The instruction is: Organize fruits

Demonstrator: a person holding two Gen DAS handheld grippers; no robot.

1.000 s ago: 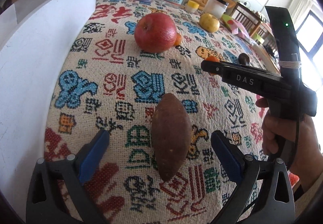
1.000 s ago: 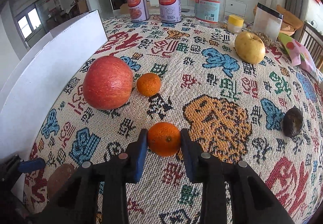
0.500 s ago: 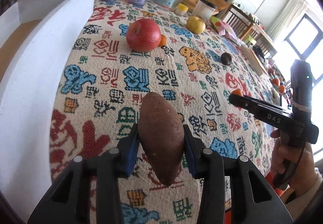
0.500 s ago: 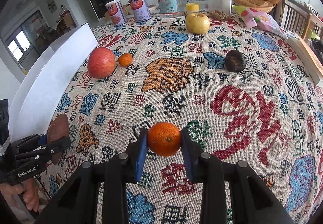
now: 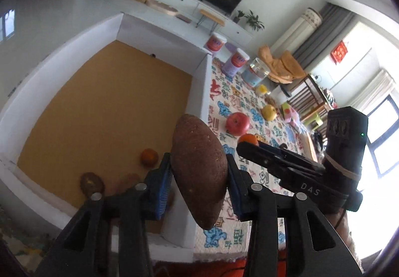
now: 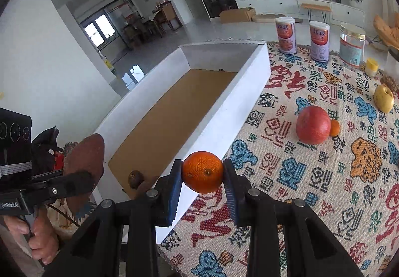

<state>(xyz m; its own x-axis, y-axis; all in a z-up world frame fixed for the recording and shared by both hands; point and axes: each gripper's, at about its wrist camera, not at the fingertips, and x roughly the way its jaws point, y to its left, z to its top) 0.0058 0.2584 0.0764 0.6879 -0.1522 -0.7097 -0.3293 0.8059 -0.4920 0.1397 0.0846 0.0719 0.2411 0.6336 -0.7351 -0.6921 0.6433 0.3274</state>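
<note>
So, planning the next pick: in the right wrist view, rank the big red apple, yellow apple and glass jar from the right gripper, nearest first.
1. Big red apple, mid-cloth, right of the white box.
2. Yellow apple, farther right.
3. Glass jar, at the table's far edge.

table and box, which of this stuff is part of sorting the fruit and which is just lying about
Part of the job:
sweet potato in left gripper
orange in right gripper
white box
red apple
yellow apple
small orange

Lying about:
two tins
clear jar
small yellow pot
</note>
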